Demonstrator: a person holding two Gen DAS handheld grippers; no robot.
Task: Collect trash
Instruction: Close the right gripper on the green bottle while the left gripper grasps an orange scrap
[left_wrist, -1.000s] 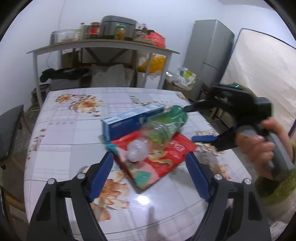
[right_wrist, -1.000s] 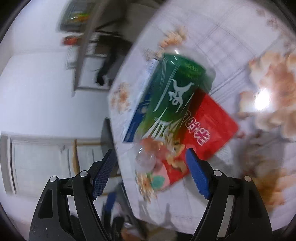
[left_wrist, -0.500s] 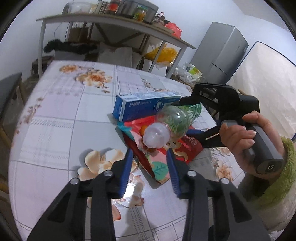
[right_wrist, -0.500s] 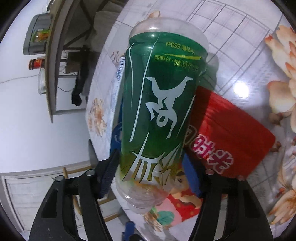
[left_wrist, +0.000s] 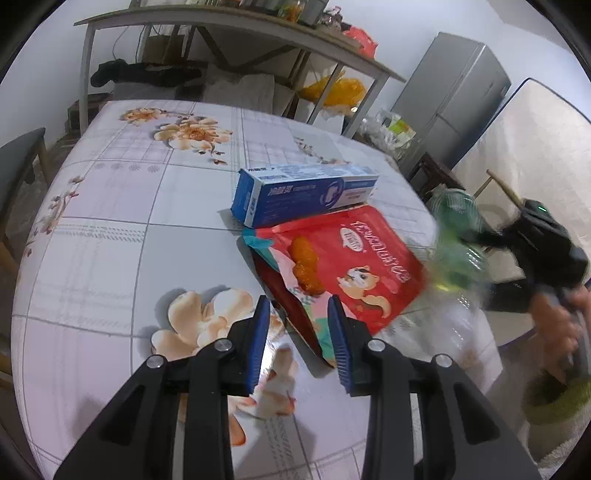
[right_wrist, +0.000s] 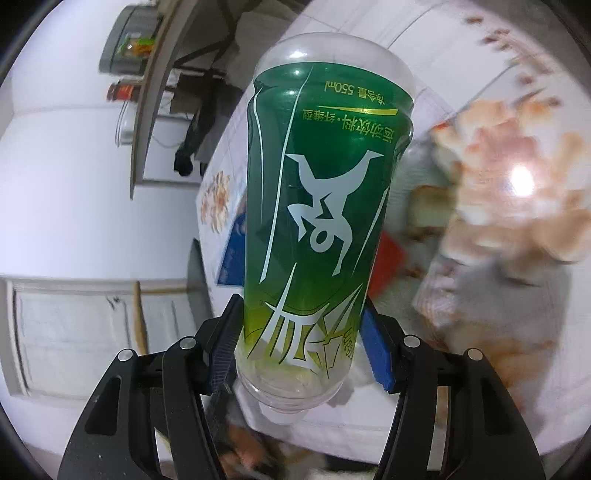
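- On the tabletop (left_wrist: 110, 229), a red snack bag (left_wrist: 347, 266) lies flat, its near torn corner reaching between the left gripper's (left_wrist: 299, 339) blue fingers (left_wrist: 258, 343).
- Those fingers are closing, with a gap still showing on each side of the bag's corner; they do not yet press on it.
- From the left gripper the bag runs away and to the right, its long axis slanting from the near corner toward the far right edge of the tabletop. So the corner is the part to pinch, and the left hand is plainly the nearer one.
- A blue box (left_wrist: 303, 192) lies just behind the bag, touching or overlapping its far edge, long axis running left to right. I judge that lifting the bag could drag or tip the box.
- The right gripper (right_wrist: 299, 350) is clamped on a green bottle (right_wrist: 317, 206), its fingers (right_wrist: 376, 347) pressing the neck end, with the base pointing away from the camera.
- In the left view that bottle shows as a green blur at the right, past the edge of the tabletop, beside the person's hand (left_wrist: 554, 325).
- Bottle looks collected; bag and box remain, by my reading.
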